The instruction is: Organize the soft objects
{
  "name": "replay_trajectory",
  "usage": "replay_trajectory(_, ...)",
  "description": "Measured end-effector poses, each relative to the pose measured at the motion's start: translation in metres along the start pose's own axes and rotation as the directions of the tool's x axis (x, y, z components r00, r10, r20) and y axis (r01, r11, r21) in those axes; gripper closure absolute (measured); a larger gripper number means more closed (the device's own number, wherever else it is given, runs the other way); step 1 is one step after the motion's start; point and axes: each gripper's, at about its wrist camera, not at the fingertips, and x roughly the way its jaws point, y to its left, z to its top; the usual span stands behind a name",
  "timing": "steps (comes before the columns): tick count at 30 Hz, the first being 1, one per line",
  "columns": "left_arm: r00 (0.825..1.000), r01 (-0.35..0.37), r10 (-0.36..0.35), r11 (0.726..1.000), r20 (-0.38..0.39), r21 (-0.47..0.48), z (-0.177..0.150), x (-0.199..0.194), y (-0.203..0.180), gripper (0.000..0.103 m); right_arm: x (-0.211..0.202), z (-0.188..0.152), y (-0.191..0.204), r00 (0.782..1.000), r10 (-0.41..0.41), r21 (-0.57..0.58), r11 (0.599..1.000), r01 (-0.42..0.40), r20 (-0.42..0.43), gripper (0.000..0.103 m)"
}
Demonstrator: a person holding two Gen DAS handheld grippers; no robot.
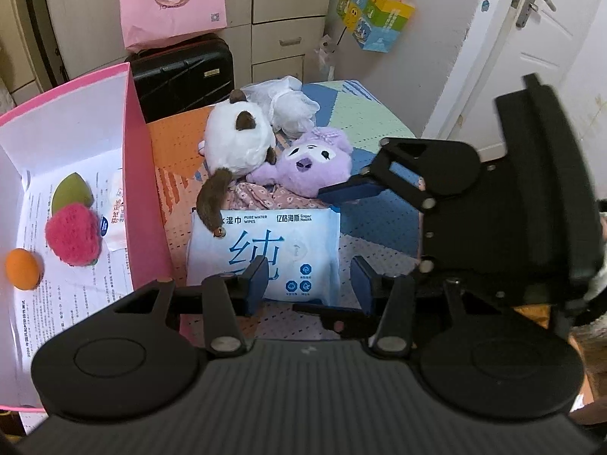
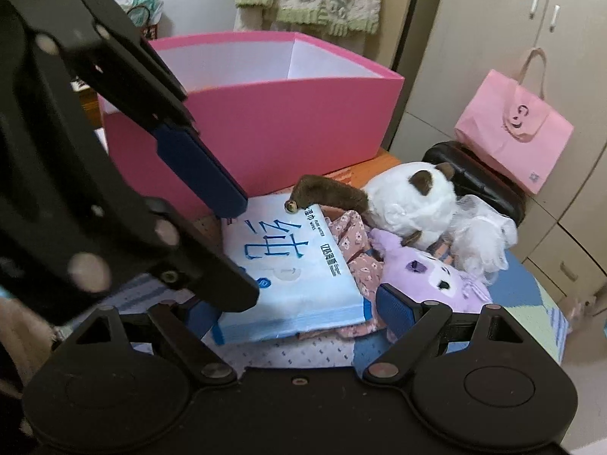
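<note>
Wipes (image 1: 265, 250) are lying closest to me, a pale blue pack flat on the patterned mat (image 1: 379, 227), just in front of both my tools. My left gripper (image 1: 309, 284) is hovering over the pack's near edge, its jaws partly apart and not pressing on anything. My right gripper (image 2: 303, 311) is reaching at the same pack from the other side, jaws standing wide, one blue pad (image 2: 396, 309) sitting just beside the pack's corner; whether it is touching I cannot tell. Nothing is being gripped by either.

Floral cloth (image 1: 261, 195) is bunching up against the pack's far edge. Beyond it, a white plush (image 1: 237, 140) with brown ears is lying with its brown tail (image 1: 212, 201) draped over the pack's corner. Beside the plush, a purple plush (image 1: 311, 163) is resting on the cloth, and a white mesh puff (image 1: 292, 108) is sitting just behind both.

To the left of the pack, touching the mat's orange part, a pink box (image 1: 140, 174) is standing open. Inside it, on printed paper, are sitting a red knitted strawberry (image 1: 72, 233), a green sponge (image 1: 72, 189) and an orange sponge (image 1: 22, 269).
</note>
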Motion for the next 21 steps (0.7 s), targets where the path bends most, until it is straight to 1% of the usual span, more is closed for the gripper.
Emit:
replay_trajectory(2, 1.000, 0.002, -0.002, 1.000, -0.002, -0.006, 0.001, 0.001, 0.000, 0.056, 0.003, -0.002, 0.000, 1.000, 0.012, -0.018, 1.000, -0.012, -0.003, 0.018)
replay_trajectory(6, 1.000, 0.004, -0.004, 1.000, -0.006, -0.014, 0.000, 0.002, 0.001, 0.056, -0.005, -0.008, 0.005, 1.000, 0.006, -0.034, 0.999, -0.006, 0.023, 0.019)
replay_trajectory(13, 1.000, 0.025, -0.025, 1.000, -0.007, 0.000, -0.002, 0.008, -0.006, 0.056, -0.035, -0.029, 0.010, 0.999, -0.025, -0.046, 0.999, 0.026, 0.025, 0.019)
replay_trajectory(17, 0.999, 0.037, -0.037, 0.999, 0.000, -0.010, -0.003, 0.017, -0.009, 0.051, -0.043, -0.042, 0.006, 0.999, -0.044, -0.048, 0.998, 0.046, 0.025, 0.019)
replay_trajectory(18, 0.999, 0.032, -0.032, 0.999, 0.003, -0.011, -0.003, 0.021, -0.010, 0.050, -0.044, -0.046, 0.004, 0.998, -0.051, -0.044, 0.998, 0.052, 0.023, 0.019)
replay_trajectory(20, 1.000, 0.011, -0.011, 1.000, 0.008, -0.019, -0.005, 0.028, -0.011, 0.044, -0.044, -0.051, 0.001, 0.998, -0.059, -0.029, 0.998, 0.060, 0.019, 0.019)
replay_trajectory(21, 1.000, -0.004, 0.005, 1.000, 0.009, -0.025, -0.005, 0.033, -0.011, 0.043, -0.043, -0.053, 0.000, 0.998, -0.064, -0.018, 0.998, 0.064, 0.014, 0.019)
